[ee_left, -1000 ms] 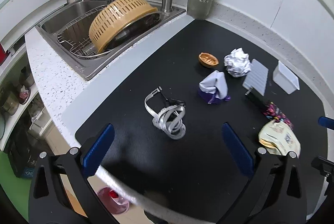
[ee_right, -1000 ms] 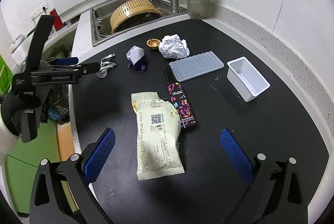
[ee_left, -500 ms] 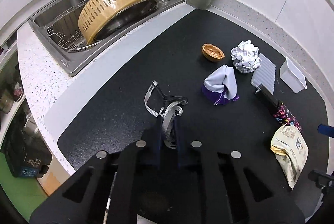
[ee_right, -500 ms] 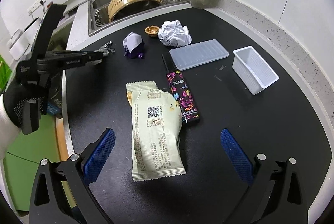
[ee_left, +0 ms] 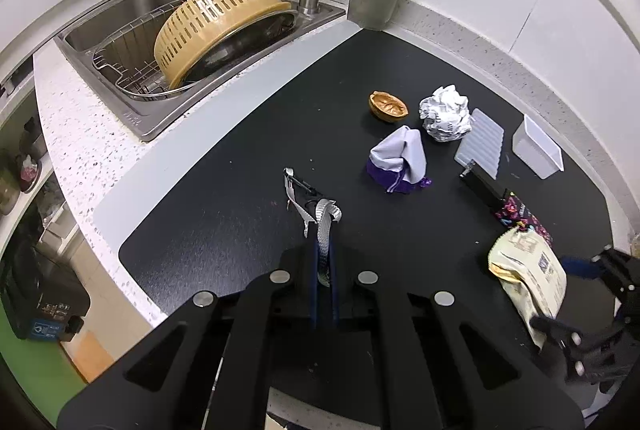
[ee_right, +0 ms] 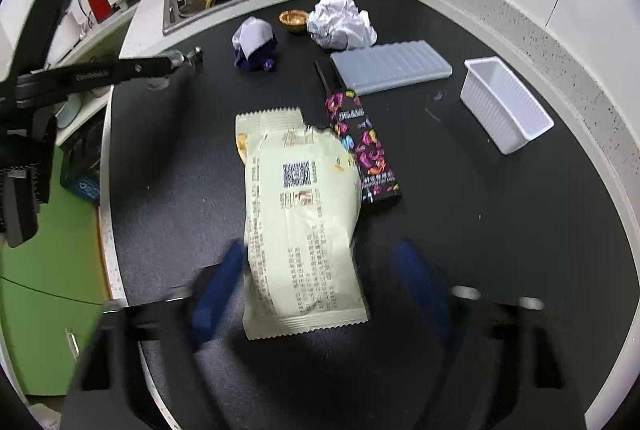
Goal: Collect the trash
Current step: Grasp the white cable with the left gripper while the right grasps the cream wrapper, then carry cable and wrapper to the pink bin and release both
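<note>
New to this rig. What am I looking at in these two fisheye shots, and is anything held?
No robot arm here: a person holds a pair of two-finger tongs in each hand, with a camera on each looking along the fingers.

Left view: the left tongs are shut on a grey strap on the black mat.

Right view: the right tongs are closing around a pale green snack bag, which lies between the blue pads, not yet pinched.

Also on the mat: a dark floral wrapper, crumpled paper, purple cloth, a nutshell, a ribbed lid and a white tub.
</note>
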The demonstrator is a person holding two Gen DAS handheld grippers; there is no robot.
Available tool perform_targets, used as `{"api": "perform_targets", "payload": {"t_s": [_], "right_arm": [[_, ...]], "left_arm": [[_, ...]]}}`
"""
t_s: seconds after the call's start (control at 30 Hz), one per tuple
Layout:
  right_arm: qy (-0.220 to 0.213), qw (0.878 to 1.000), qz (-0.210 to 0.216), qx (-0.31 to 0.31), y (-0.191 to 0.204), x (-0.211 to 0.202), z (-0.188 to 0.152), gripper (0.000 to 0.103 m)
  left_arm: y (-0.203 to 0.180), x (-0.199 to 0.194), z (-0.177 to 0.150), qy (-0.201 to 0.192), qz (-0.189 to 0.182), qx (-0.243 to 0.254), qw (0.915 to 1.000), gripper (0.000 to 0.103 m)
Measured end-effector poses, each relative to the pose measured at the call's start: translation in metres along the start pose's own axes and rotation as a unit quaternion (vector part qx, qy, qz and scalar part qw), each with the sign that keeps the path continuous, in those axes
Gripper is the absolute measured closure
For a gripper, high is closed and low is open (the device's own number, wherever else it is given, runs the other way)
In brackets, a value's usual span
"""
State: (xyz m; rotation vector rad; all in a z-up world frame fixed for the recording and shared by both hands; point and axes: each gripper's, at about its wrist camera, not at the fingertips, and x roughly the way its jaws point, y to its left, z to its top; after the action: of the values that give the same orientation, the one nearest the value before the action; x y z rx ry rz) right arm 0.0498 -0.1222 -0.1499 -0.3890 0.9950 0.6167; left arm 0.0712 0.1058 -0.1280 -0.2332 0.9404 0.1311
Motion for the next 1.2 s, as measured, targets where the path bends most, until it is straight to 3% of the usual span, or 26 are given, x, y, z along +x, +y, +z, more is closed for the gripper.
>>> {"api": "perform_targets", "payload": {"t_s": [0.3,0.73,1.03,1.2], "right_arm": [[-0.020,1.000,0.003,-0.001,0.000,-0.013,-0.003,0.065],[-0.069,0.997,0.011,-0.039,0.018,-0.059,0.016,0.068],[-0.094,0.988,0.058,-0.109,0.084,-0.073,0.043,0.068],[-0.094,0.977,0.102,-0.161,0.148,-0.065,0.054,0.068]], "left_arm": [[-0.008,-0.021,-0.004,-0.011,-0.007,0.005,0.9999,0.099],[-0.008,-0.081,-0.016,-0.035,-0.007,0.002,0.9993,0.099],[0.030,-0.140,-0.051,-0.056,0.021,-0.023,0.9979,0.099],[0.067,-0.166,-0.081,-0.062,0.048,-0.054,0.9955,0.099]]}}
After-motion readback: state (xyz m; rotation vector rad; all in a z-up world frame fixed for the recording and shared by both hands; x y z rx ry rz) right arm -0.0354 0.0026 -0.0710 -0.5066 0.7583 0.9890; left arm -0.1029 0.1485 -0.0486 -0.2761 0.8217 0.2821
